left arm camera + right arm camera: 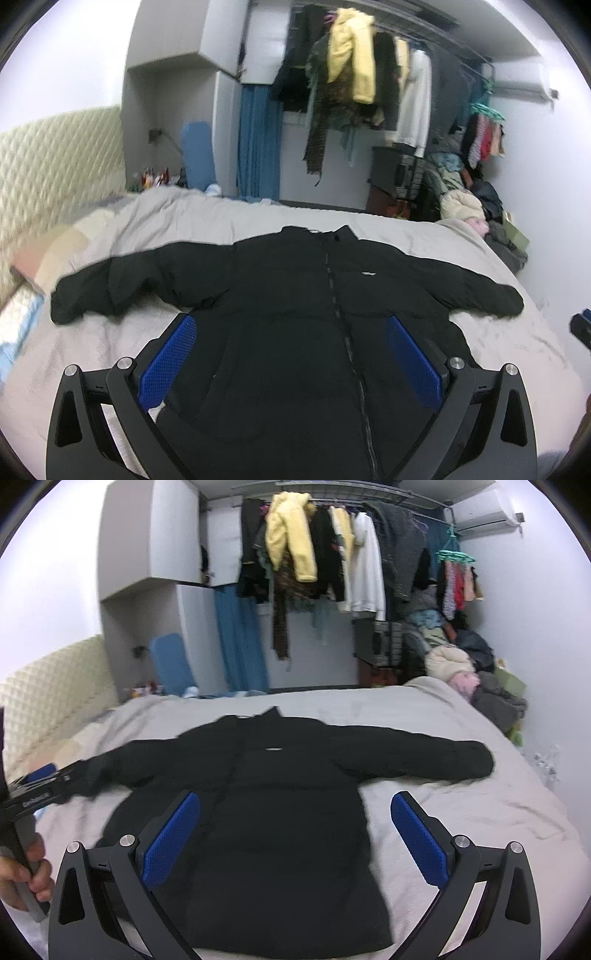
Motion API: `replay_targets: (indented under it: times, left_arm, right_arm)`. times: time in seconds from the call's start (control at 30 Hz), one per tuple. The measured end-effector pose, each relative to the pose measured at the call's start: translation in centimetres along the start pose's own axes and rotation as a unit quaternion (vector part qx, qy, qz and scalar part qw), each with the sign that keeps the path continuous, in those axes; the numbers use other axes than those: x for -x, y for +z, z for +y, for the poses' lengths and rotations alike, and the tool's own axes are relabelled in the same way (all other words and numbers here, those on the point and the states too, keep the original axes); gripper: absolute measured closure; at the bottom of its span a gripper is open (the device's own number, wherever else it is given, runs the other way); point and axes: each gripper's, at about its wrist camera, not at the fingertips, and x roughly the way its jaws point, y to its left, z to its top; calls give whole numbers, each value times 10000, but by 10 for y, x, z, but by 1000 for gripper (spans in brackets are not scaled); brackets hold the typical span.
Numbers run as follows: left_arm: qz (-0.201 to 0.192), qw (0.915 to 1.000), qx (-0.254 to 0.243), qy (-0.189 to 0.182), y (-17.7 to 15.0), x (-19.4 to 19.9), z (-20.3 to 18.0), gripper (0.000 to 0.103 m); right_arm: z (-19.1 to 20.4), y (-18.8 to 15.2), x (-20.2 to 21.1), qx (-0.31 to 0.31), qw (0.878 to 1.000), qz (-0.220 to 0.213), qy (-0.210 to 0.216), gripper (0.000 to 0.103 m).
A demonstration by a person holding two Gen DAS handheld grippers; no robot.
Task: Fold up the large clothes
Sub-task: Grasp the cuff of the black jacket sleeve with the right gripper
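The black jacket [295, 314] is lying flat, sleeves outstretched, on the bed [184, 221]. The left gripper [291, 328] and right gripper [295, 808] are hovering spread, holding nothing. Folding is apparently only beginning; the next move likely calls for pinching a sleeve and carrying it inward.

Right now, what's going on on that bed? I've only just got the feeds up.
A black puffy zip-front jacket lies spread face up on the grey bed cover, both sleeves stretched out to the sides. A person holds the two blue-padded grippers above it; the left gripper and right gripper are both open and grip nothing. No fold is made yet. Hanging clothes, including a yellow jacket, fill the rail behind.
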Motion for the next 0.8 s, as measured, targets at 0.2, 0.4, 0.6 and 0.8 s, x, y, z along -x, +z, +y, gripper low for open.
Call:
replay_targets:
  times: [0.2, 0.4, 0.6, 0.8]
  left_arm:
    - [530, 9977, 405, -91, -10, -47, 21, 0]
    - [640, 9968, 476, 112, -20, -72, 33, 0]
    - [649, 9965, 510, 104, -30, -83, 40, 0]
    - [597, 9973, 410, 100, -38, -92, 31, 0]
  right_arm:
    - [-45, 12, -33, -257, 9990, 241, -276, 0]
    - [-93, 31, -58, -578, 9971, 41, -489, 0]
    - [-155, 39, -99, -927, 9939, -381, -461, 0]
    - [-240, 24, -149, -1796, 9798, -505, -724, 0]
